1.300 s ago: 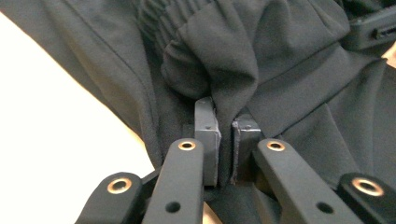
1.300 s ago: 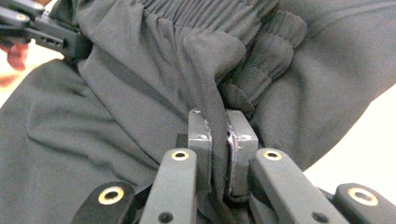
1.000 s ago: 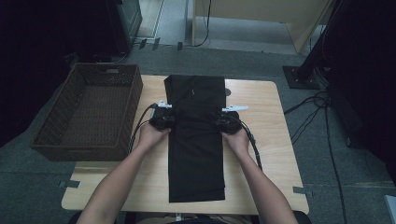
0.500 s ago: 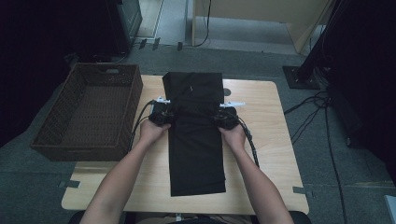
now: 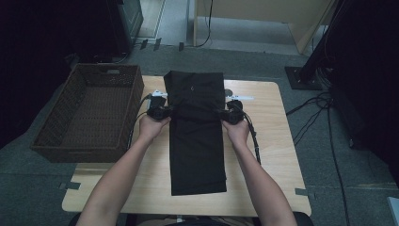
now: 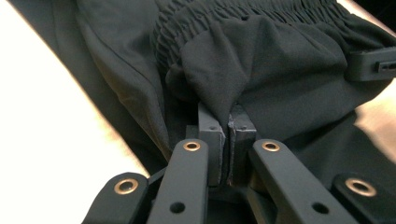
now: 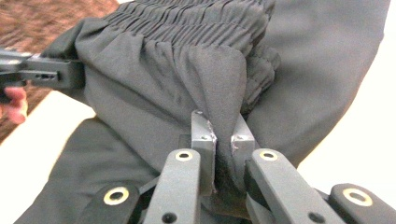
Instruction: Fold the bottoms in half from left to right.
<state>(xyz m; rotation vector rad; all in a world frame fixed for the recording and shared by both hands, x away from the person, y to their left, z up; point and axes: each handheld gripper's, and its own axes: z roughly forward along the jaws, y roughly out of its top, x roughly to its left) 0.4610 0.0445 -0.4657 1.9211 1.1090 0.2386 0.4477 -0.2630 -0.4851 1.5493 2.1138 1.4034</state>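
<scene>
Black trousers point(image 5: 197, 141): lengthwise on the wooden table point(image 5: 277, 155), elastic waistband point(image 6: 261, 14) folded over mid-length. Soft, light, limp; I judge the gathered waistband the surest hold. My left gripper point(image 5: 162, 112) and right gripper point(image 5: 229, 115) each pinch its fabric, jaws pressed together. Wicker basket point(image 5: 89, 115) beside, left; nothing obstructs.

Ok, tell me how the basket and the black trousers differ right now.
The basket is brown woven wicker, sitting beside the table with nothing gripping it. The black trousers are soft cloth, folded on the table, pinched by the left gripper and right gripper. Both are roughly rectangular.
</scene>
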